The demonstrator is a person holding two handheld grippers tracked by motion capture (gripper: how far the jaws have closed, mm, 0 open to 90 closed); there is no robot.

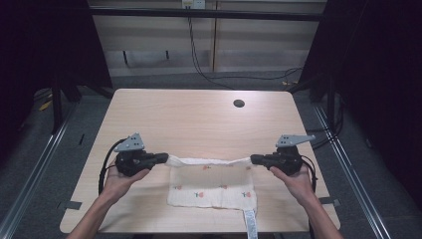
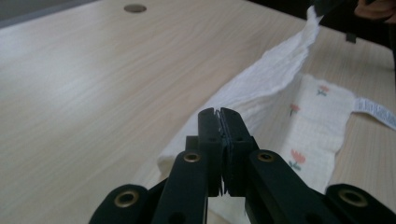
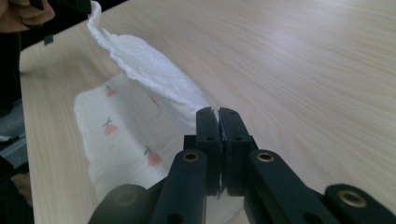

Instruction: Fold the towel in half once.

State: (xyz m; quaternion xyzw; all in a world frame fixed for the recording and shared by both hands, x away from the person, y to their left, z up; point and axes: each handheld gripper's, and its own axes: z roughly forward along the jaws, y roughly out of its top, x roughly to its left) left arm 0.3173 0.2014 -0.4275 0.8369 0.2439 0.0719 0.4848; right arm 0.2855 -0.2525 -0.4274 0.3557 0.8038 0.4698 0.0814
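Observation:
A small white cloth [image 1: 211,185] with little red flower prints lies near the table's front edge, its far edge lifted and stretched between my two grippers. My left gripper [image 1: 165,158] is shut on the cloth's far left corner. My right gripper [image 1: 253,159] is shut on the far right corner. In the left gripper view the jaws [image 2: 219,114] press together on the cloth [image 2: 261,88], which runs up to the other gripper at top right. In the right gripper view the jaws [image 3: 218,114] pinch the cloth [image 3: 149,70] the same way. A white label strip [image 1: 250,223] hangs off the front edge.
The light wooden table [image 1: 199,114] has a round cable hole [image 1: 239,103] at the back right. Metal rails run along both sides on the grey floor, and cables trail behind the table.

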